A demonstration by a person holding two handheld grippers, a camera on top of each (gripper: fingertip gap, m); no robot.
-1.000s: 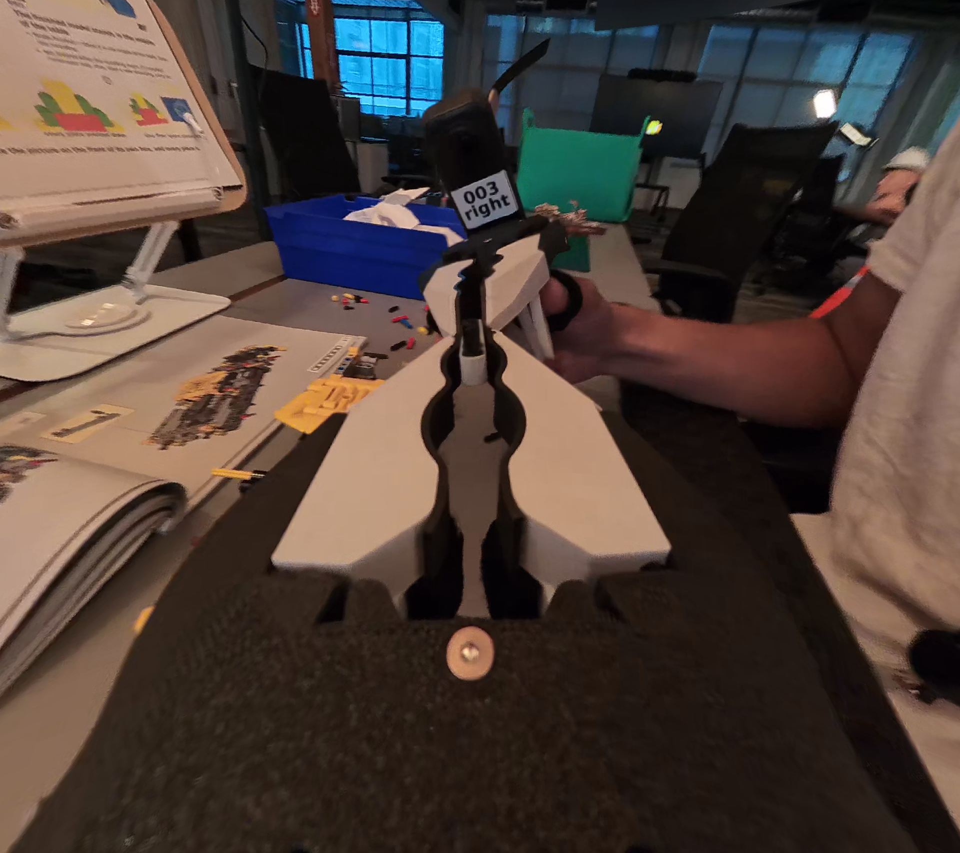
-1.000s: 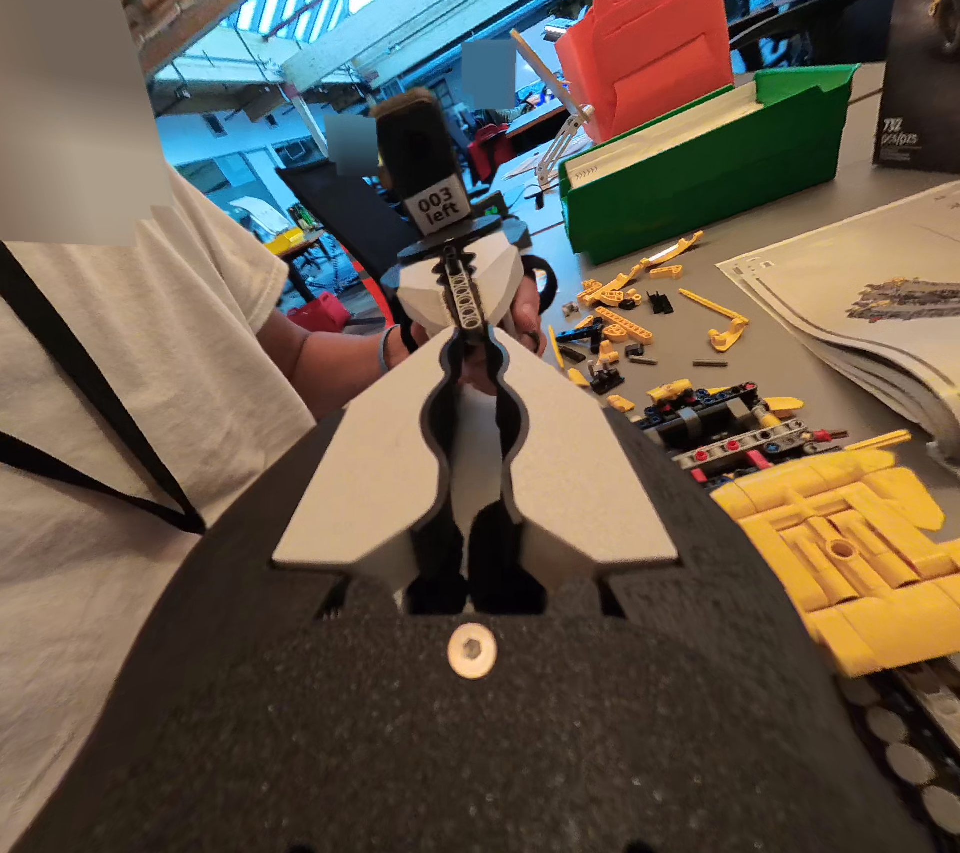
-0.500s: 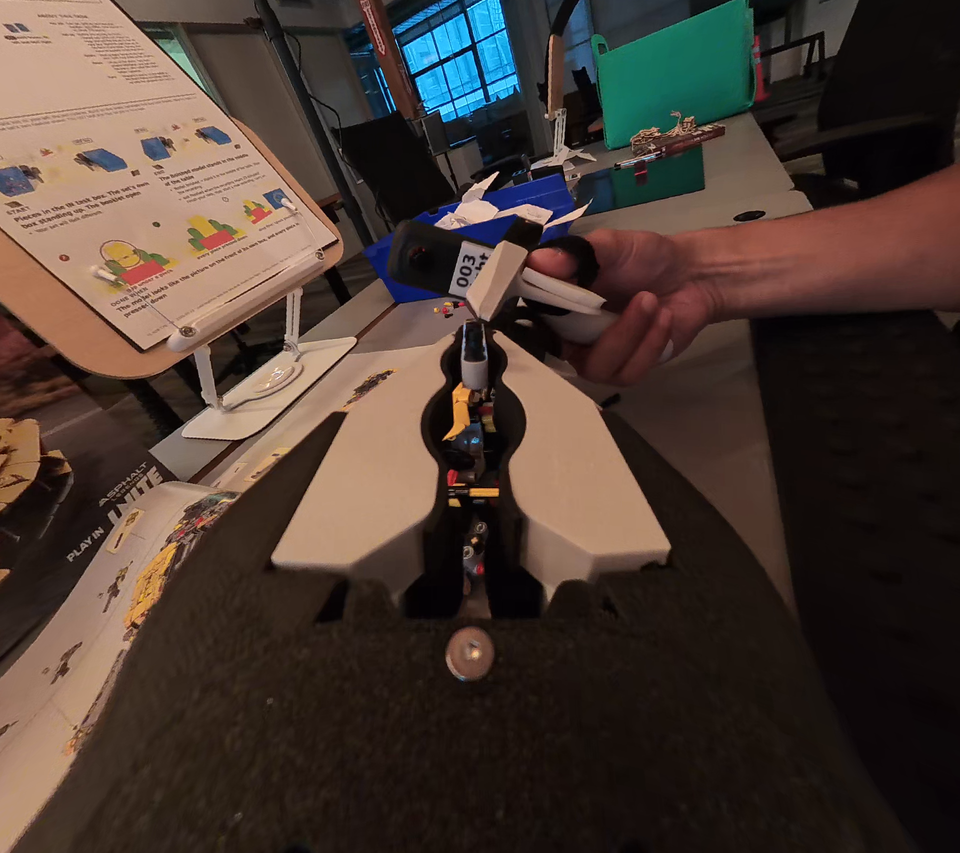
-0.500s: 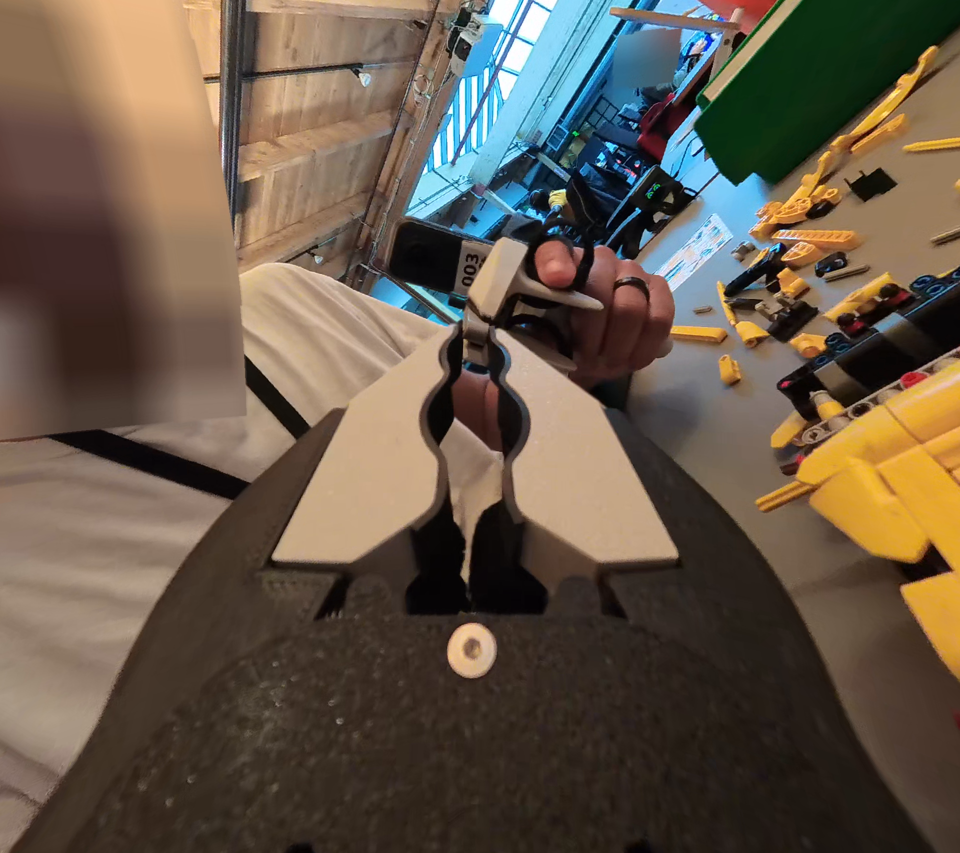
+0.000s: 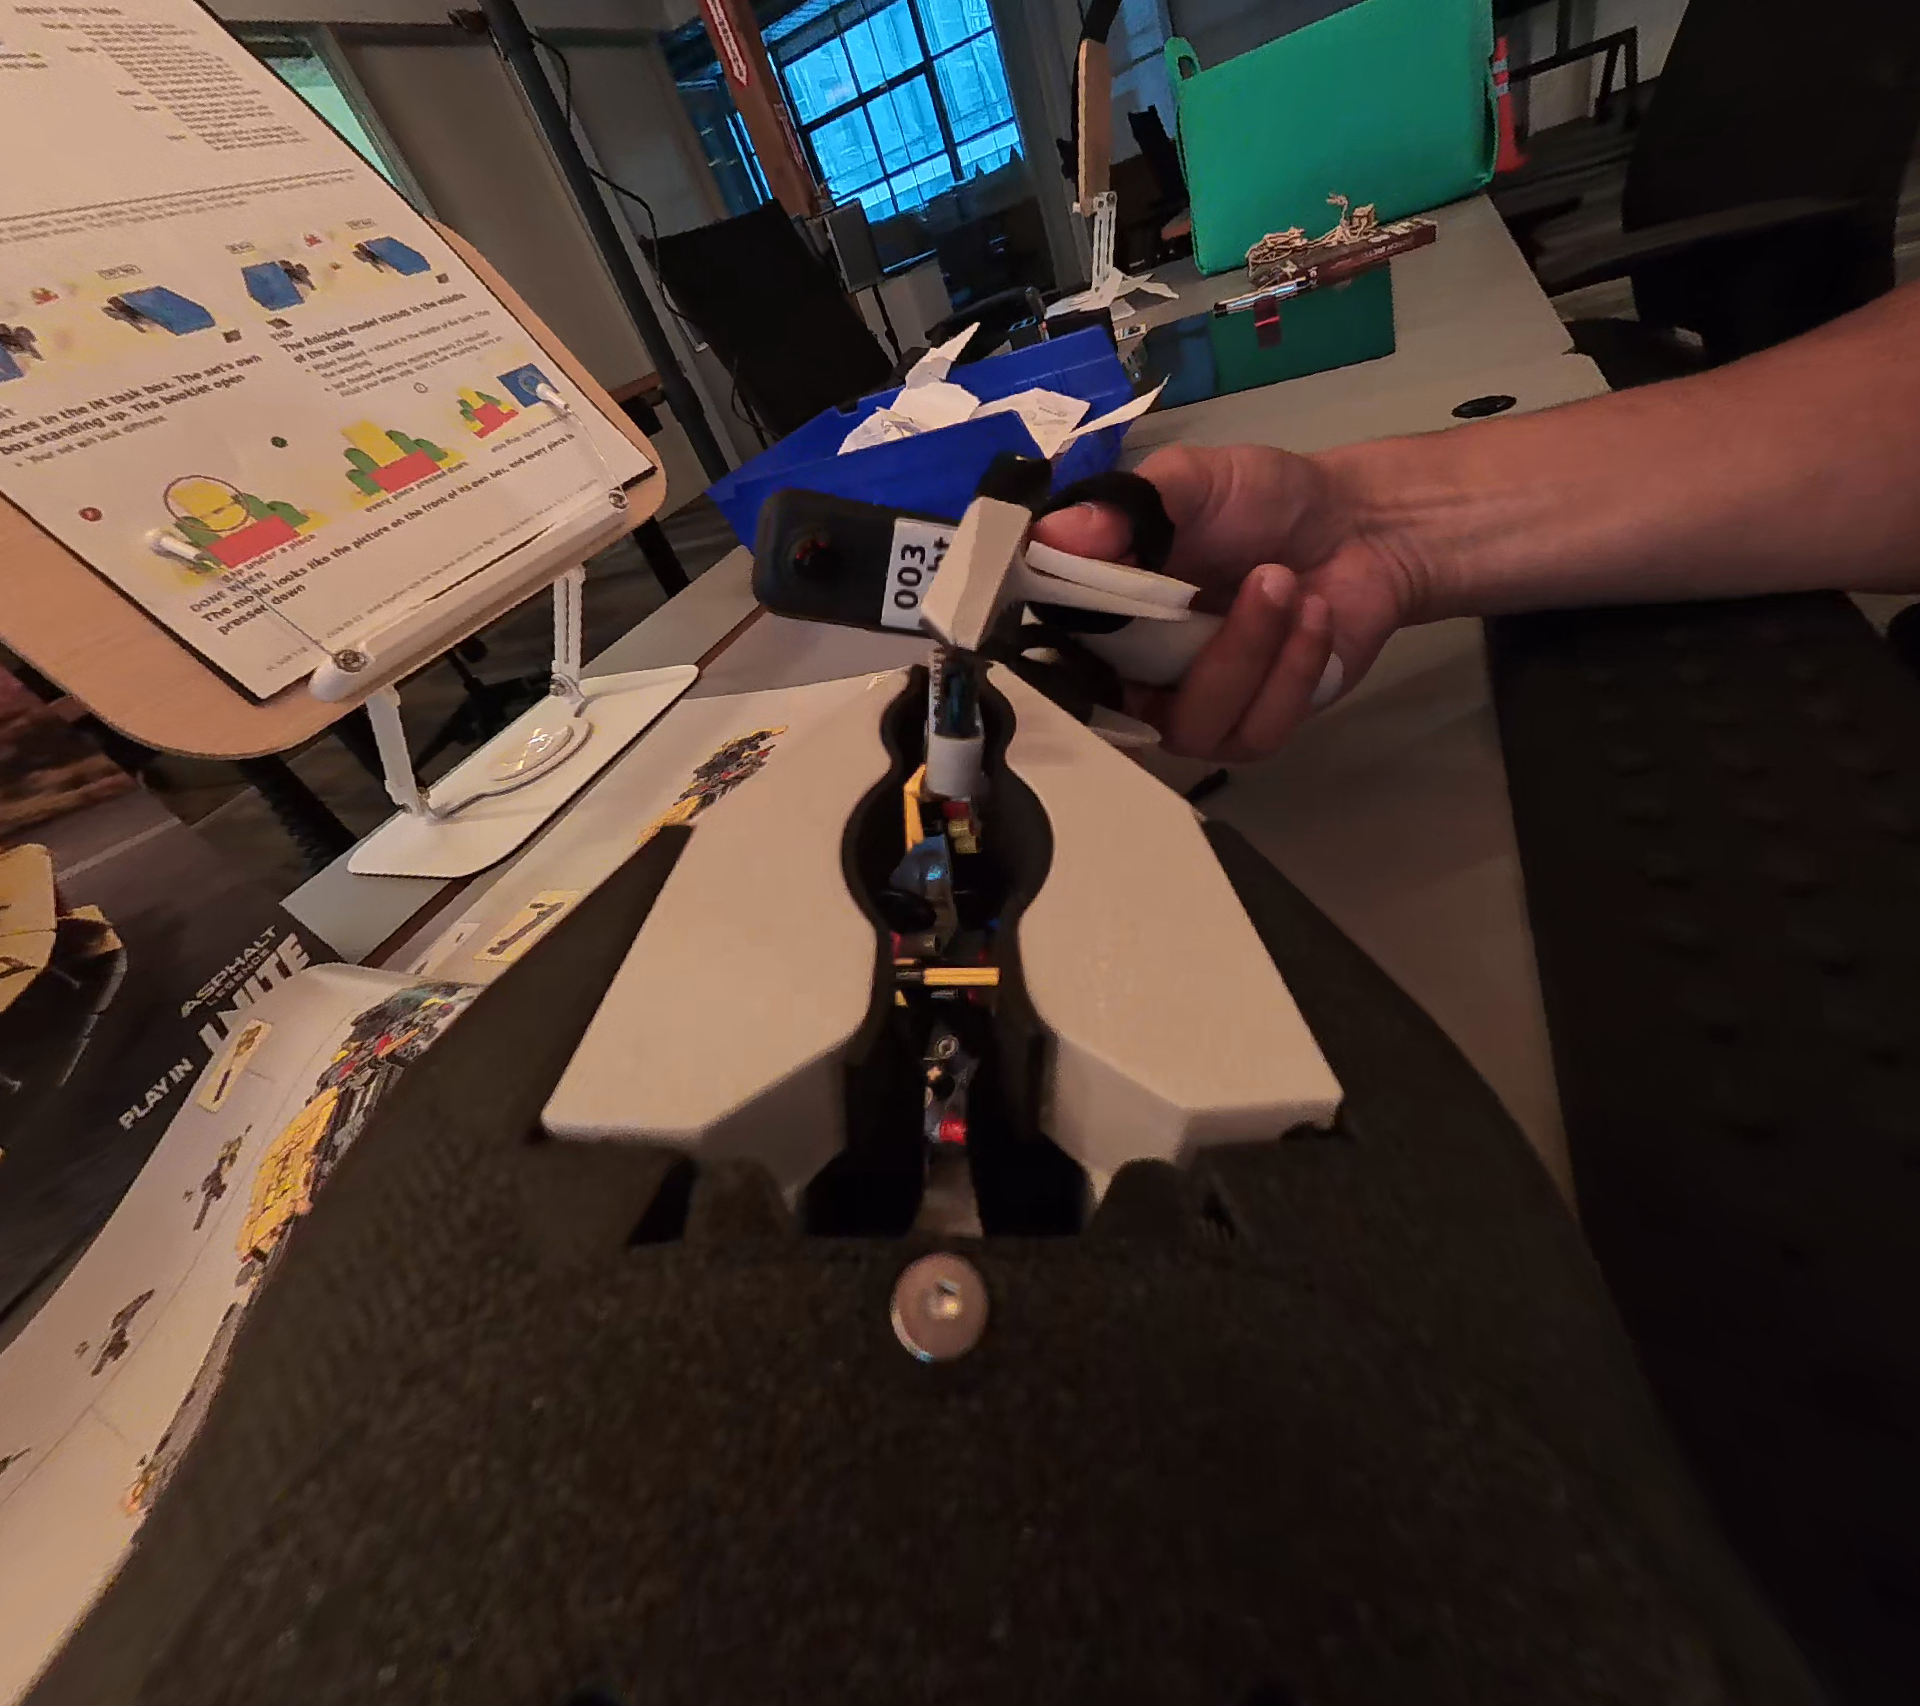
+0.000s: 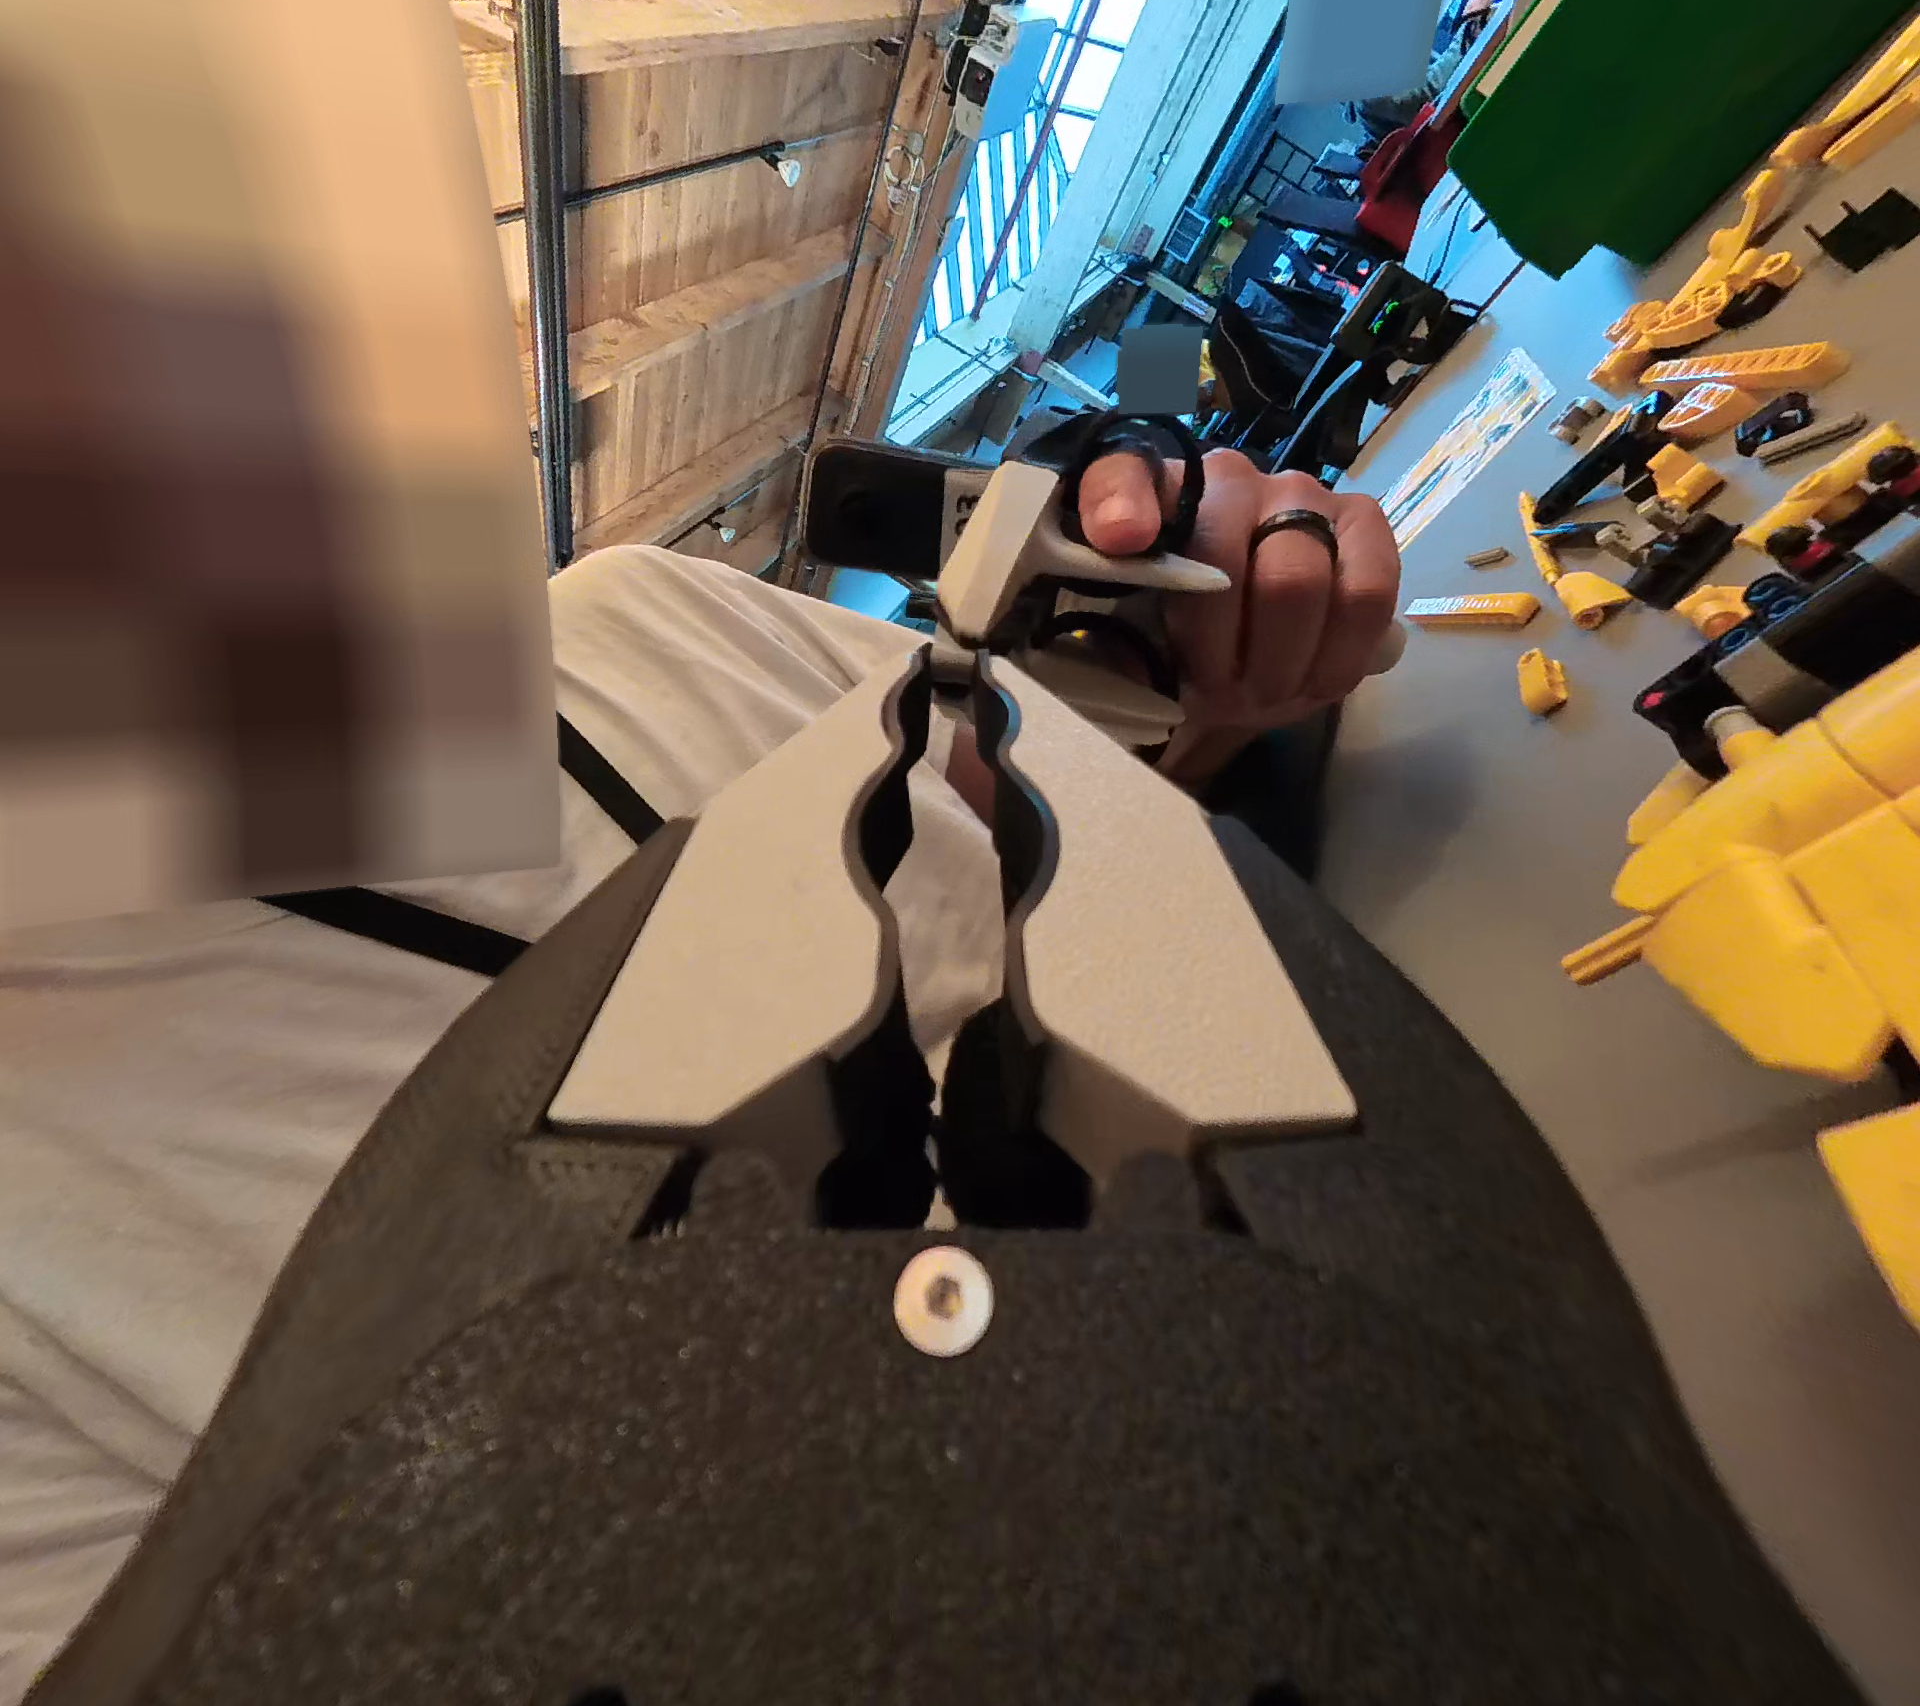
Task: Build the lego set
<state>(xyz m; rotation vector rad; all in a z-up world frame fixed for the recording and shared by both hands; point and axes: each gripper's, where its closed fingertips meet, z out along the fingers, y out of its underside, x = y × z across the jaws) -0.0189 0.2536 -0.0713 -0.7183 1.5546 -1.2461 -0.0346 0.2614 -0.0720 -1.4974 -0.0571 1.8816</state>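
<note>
— Watching those tips meet in mid-air makes me nervous. What's the left gripper (image 5: 954, 706) got?

— A small white piece (image 5: 952, 757), clamped right at the ends of its fingers, with something bluish sticking out of the top. It's held up over the table (image 5: 1403, 877), well clear of the yellow model (image 6: 1766, 877) and the loose parts (image 6: 1683, 451).

— And the right gripper (image 6: 951, 669)?

— Turned on its side in the right hand (image 5: 1247, 576), nose to nose with the left one. Its fingers are drawn close together at the tips, but I can't tell whether they're actually pinching the piece or only touching it.

— So what goes wrong from here?

— My guess is the piece twists. It's tiny and only held at the very end of the fingers. If the right one pushes a little off-line, it could pivot in the grip or pop out.

— And drop where?

— Probably among the scattered bits, where it would be a pain to find. I'd also worry about a half-seated joint. With both grippers crowding the spot, nobody can see whether the parts have gone fully home.
</note>
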